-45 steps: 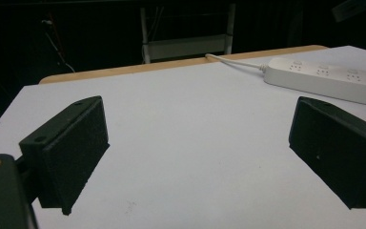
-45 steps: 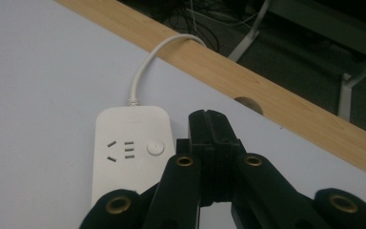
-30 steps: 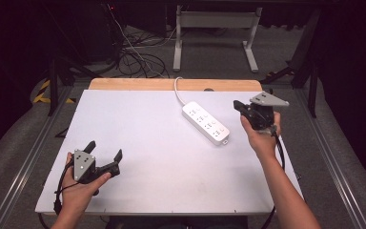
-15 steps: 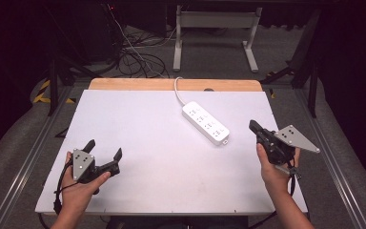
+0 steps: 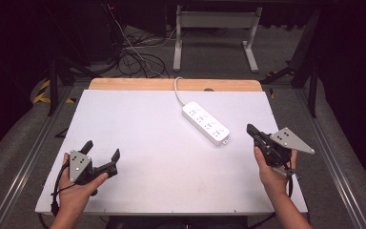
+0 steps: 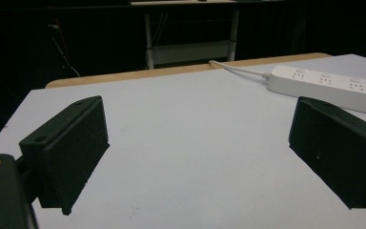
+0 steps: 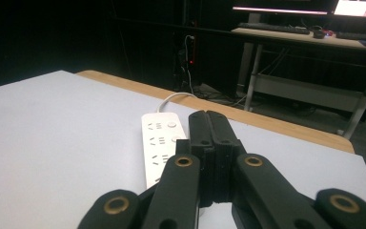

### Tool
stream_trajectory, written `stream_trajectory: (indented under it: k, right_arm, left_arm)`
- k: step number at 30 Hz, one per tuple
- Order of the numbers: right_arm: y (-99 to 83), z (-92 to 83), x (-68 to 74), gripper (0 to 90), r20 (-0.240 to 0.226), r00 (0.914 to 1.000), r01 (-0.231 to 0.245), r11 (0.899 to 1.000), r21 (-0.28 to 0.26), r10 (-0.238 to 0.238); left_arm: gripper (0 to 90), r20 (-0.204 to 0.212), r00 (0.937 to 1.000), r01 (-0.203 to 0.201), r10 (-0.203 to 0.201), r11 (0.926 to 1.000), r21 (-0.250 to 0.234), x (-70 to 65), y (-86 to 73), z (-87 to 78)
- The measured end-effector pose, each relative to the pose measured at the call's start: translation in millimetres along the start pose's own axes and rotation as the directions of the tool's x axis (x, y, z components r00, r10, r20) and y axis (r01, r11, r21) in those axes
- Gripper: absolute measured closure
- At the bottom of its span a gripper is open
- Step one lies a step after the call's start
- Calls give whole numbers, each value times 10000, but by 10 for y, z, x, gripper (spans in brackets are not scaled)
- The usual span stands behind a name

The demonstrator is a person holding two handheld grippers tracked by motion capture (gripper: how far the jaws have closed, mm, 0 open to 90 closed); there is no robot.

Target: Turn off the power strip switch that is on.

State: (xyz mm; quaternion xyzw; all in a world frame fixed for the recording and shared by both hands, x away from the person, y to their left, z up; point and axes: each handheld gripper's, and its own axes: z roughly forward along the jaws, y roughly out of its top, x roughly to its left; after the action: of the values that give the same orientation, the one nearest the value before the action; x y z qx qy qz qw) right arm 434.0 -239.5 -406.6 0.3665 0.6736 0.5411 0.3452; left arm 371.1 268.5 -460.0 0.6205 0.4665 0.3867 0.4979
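A white power strip (image 5: 205,122) lies at an angle on the white tabletop (image 5: 143,119), right of centre, its cord running off the back edge. My left gripper (image 5: 102,149) rests at the front left, held in a hand, jaws wide open with bare table between them (image 6: 198,119); the strip (image 6: 333,86) lies beyond its right jaw. My right gripper (image 5: 250,130) is at the front right, jaws pressed together and shut on nothing. Its tips (image 7: 208,114) point toward the strip (image 7: 159,143) and stop short of it.
A wooden strip (image 5: 171,84) runs along the table's back edge. Behind the table are a metal stand (image 5: 214,38) and a tangle of cables (image 5: 133,57) on the floor. Metal rails flank the table left and right.
The right hand has drawn back from beside the power strip toward the front right of the table and come lower. The left hand has stayed put.
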Motion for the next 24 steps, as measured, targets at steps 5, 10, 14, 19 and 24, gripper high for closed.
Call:
stream_trajectory:
  k: [5,10,14,19,24]
  right_arm:
    - [-27,18,-3,618,100,9999,106,9999,-96,-105]
    - [-62,113,-11,167,491,9987,157,9996,221,-167]
    - [-85,163,18,68,677,9965,472,9986,247,-488]
    - [-60,177,50,58,1121,9925,510,9985,-175,-488]
    - [-86,240,98,53,1228,9856,1139,9932,237,-1160]
  left_arm:
    - [64,31,10000,-36,36,10000,6,-1,-3,4]
    - [63,32,10000,-37,37,10000,-9,-1,-4,8]
    - [64,68,10000,-20,20,10000,0,-6,-5,9]
    - [63,21,10000,-2,2,10000,-23,7,-9,-9]
    - [63,-99,10000,-7,7,10000,-4,20,-10,-19]
